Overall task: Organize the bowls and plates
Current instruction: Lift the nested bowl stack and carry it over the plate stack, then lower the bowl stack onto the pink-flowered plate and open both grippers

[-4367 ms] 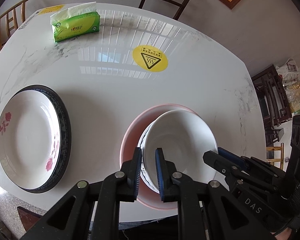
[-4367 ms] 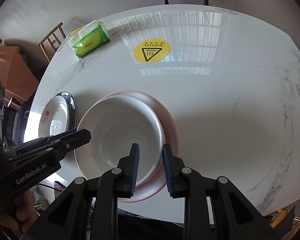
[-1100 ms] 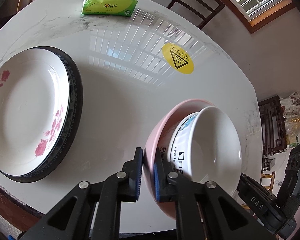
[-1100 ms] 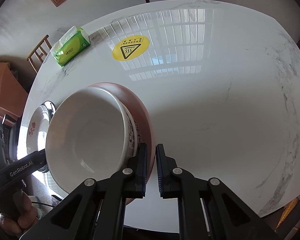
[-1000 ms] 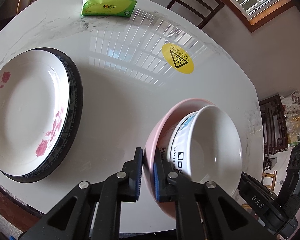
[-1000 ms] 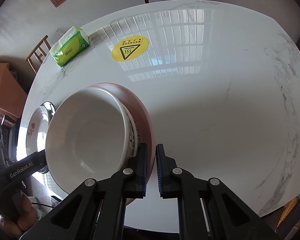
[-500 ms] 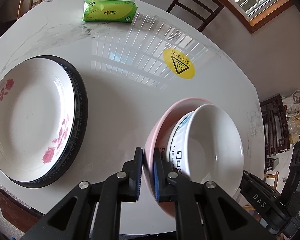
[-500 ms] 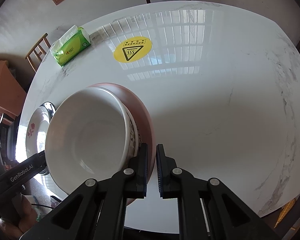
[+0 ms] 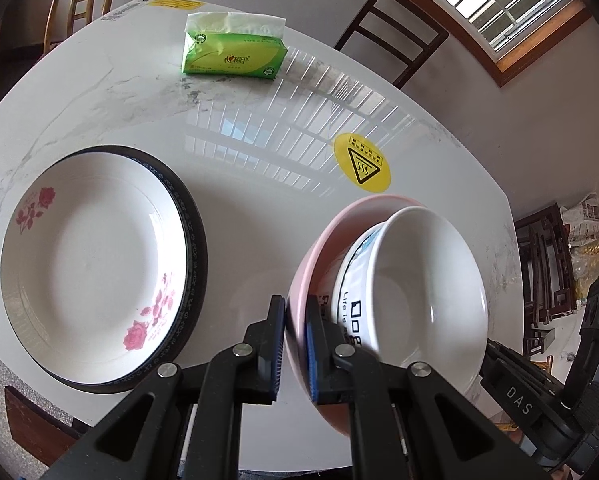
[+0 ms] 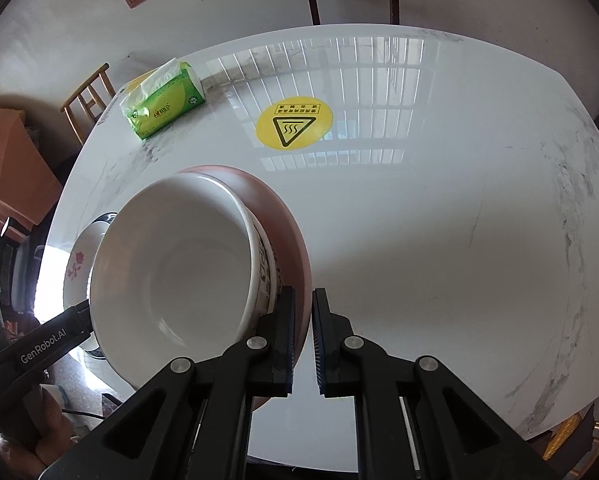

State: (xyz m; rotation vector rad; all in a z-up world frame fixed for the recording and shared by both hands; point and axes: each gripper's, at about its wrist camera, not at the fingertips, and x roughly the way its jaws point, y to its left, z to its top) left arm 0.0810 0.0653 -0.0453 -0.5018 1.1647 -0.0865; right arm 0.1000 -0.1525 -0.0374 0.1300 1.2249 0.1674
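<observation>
A pink bowl (image 9: 319, 248) with a white printed bowl (image 9: 419, 280) nested inside hangs a little above the white marble table (image 9: 259, 208), casting a shadow on it. My left gripper (image 9: 295, 308) is shut on the pink bowl's left rim. On the opposite rim of the pink bowl (image 10: 283, 216), my right gripper (image 10: 304, 300) is shut too. The white bowl (image 10: 171, 264) fills the left of the right wrist view. To the left on the table, a rose-patterned white plate (image 9: 91, 248) lies on a black-rimmed plate (image 9: 193, 232). The white bowl partly hides the rose plate (image 10: 77, 264).
A green tissue pack (image 9: 231, 56) lies at the far side of the table, and a yellow warning sticker (image 9: 363, 168) marks the middle. Chairs (image 9: 395, 36) stand around the table. The right half of the table (image 10: 439, 248) is bare marble.
Both grippers have raised the bowl stack slightly, still shut on the pink rim. The table has dropped away, and the plates have slid toward the middle of the left wrist view.
</observation>
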